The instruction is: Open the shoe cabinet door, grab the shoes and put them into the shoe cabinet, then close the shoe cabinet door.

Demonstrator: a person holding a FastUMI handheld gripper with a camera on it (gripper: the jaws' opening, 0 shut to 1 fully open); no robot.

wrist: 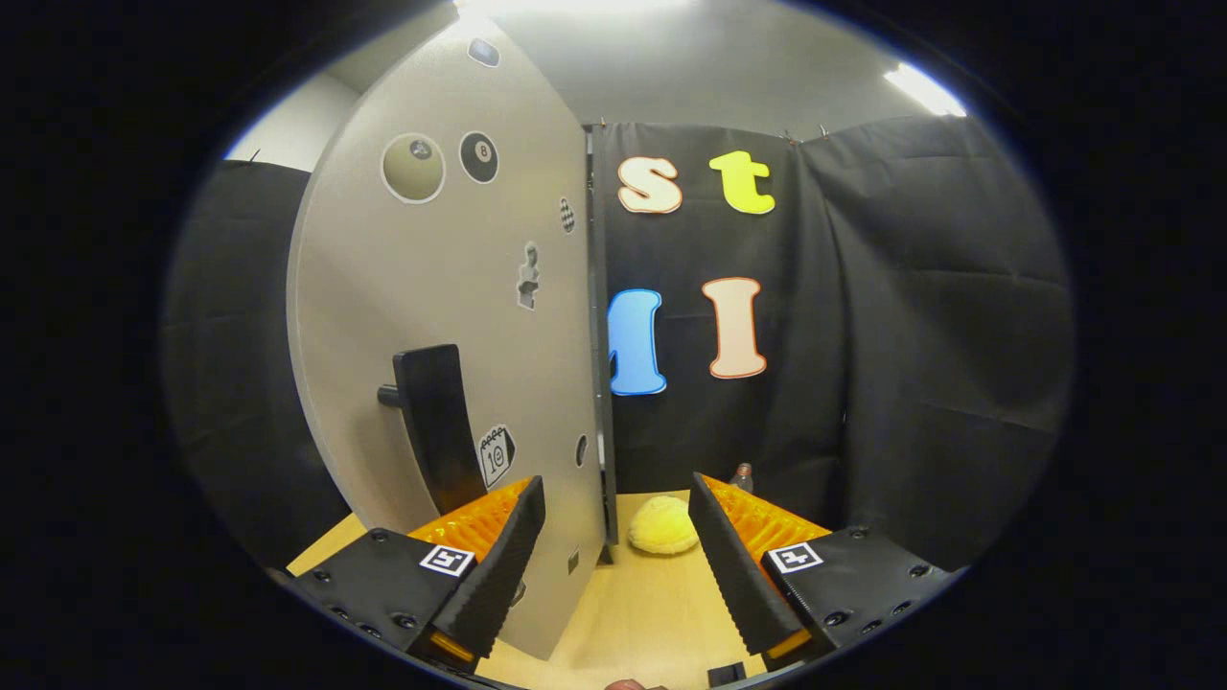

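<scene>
The booth is enclosed by black cloth walls (920,316), which are hung in panels and are creased with shallow folds. The cloth is fastened along its upper edge by small clips. Above the cloth, a plain pale ceiling (709,67) is seen, and a pale wall section (288,129) is seen beyond the cloth at the far left. Illumination is provided by two bright ceiling lights: one directly overhead (566,6) and one elongated strip (922,88) to the right. The working surface is formed by a light wooden tabletop (642,613).
</scene>
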